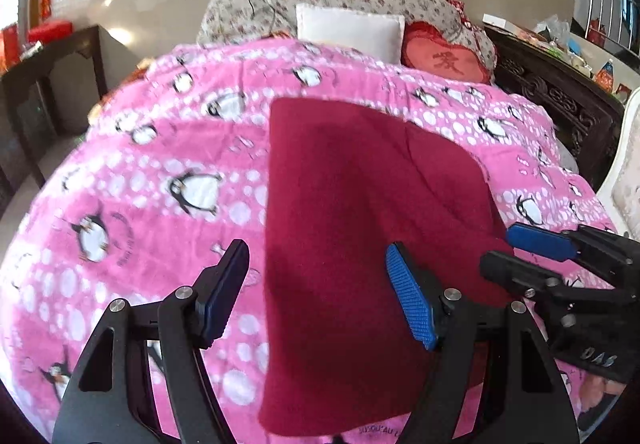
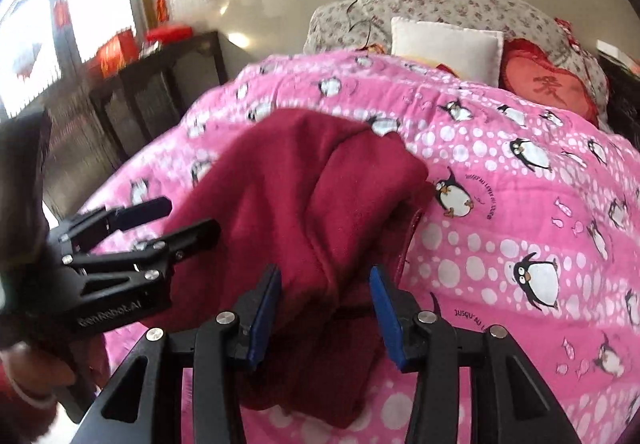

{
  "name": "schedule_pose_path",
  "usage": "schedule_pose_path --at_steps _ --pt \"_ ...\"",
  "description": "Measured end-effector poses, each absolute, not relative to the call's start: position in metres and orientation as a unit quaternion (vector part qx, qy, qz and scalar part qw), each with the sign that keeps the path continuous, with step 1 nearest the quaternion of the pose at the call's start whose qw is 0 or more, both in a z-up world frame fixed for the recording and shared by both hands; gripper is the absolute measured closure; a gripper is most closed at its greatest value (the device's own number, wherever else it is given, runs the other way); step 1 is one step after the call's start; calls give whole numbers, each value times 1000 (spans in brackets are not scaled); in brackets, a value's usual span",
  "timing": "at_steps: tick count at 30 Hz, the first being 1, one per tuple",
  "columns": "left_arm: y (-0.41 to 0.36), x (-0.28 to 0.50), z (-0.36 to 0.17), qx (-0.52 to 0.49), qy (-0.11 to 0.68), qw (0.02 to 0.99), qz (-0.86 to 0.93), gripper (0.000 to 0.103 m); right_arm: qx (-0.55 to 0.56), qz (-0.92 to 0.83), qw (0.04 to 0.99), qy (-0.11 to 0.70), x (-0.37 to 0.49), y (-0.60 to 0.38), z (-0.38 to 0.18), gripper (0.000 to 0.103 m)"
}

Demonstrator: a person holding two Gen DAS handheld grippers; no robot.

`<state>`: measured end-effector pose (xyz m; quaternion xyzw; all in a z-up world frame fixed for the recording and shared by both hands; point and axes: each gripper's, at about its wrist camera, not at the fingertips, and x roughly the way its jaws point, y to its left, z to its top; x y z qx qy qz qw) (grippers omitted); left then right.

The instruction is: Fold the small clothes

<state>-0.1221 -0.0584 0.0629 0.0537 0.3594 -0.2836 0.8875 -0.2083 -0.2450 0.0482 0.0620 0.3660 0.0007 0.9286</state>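
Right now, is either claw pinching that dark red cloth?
No, the left gripper and right gripper both gape open over the red garment.

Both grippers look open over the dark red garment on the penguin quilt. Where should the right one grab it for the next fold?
Probably the near hem of the dark red garment, approached from the bed's near side. That bunched edge already sits between the open right gripper fingers, and it is raised enough to pinch.

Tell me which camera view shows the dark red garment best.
The left wrist view: the dark red garment lies nearly flat, with its outline mostly visible. The right wrist view shows it bunched into folds, its near end partly hidden behind the right tool.
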Motion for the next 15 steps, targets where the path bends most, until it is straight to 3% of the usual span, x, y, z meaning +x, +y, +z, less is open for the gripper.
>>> schedule_pose_path --at_steps 6,15 --pt "-50 -127 86 49 313 909 -270 31 71 -43 939 333 -214 -246 71 56" --pt "-56 -125 91 74 321 910 -253 31 72 -84 940 323 -212 -248 82 56"
